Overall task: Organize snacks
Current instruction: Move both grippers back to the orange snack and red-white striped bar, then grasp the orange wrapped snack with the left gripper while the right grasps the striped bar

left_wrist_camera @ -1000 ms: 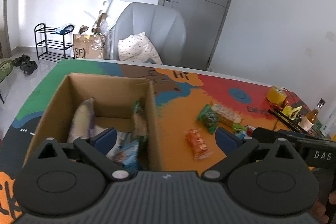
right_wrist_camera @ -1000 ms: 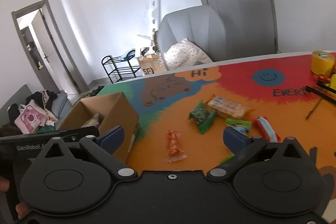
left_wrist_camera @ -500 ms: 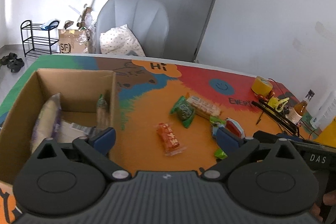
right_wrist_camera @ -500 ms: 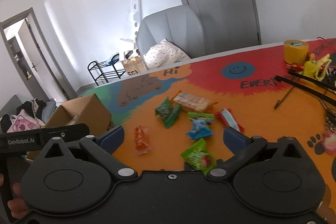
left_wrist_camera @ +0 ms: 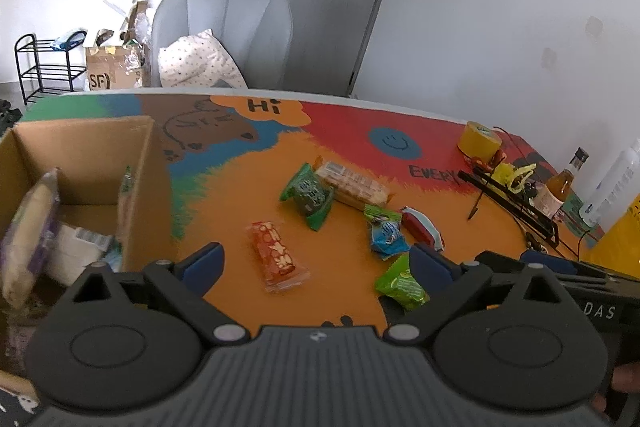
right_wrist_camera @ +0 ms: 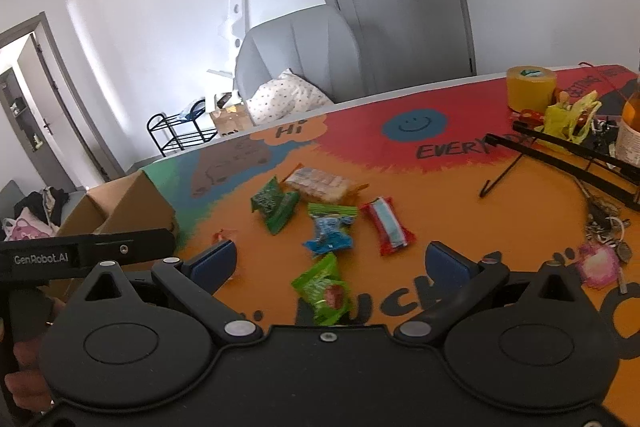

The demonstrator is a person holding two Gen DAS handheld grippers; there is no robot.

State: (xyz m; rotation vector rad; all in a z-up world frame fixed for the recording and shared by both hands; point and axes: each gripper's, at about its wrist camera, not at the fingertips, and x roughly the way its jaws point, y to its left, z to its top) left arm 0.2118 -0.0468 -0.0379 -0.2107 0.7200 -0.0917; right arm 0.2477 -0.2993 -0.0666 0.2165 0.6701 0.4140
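A cardboard box [left_wrist_camera: 148,163] with several snack packs inside stands at the table's left; it also shows in the right wrist view [right_wrist_camera: 132,199]. Loose snacks lie on the orange table: an orange-red pack [left_wrist_camera: 276,257], a dark green pack [left_wrist_camera: 308,193], a cracker pack [left_wrist_camera: 354,185], a blue candy [left_wrist_camera: 386,233], a red-and-blue bar [left_wrist_camera: 422,229] and a light green pack [left_wrist_camera: 400,283]. My left gripper [left_wrist_camera: 316,265] is open and empty over the orange-red pack. My right gripper [right_wrist_camera: 330,261] is open and empty above the light green pack [right_wrist_camera: 324,289].
A yellow tape roll [right_wrist_camera: 530,87], a black folding stand [right_wrist_camera: 560,151], a bottle [left_wrist_camera: 558,187] and keys [right_wrist_camera: 604,227] crowd the table's right side. A grey chair with a pillow [left_wrist_camera: 224,35] stands behind the table.
Both grippers have swung right, away from the box and over the loose snacks. Both stay open and empty.
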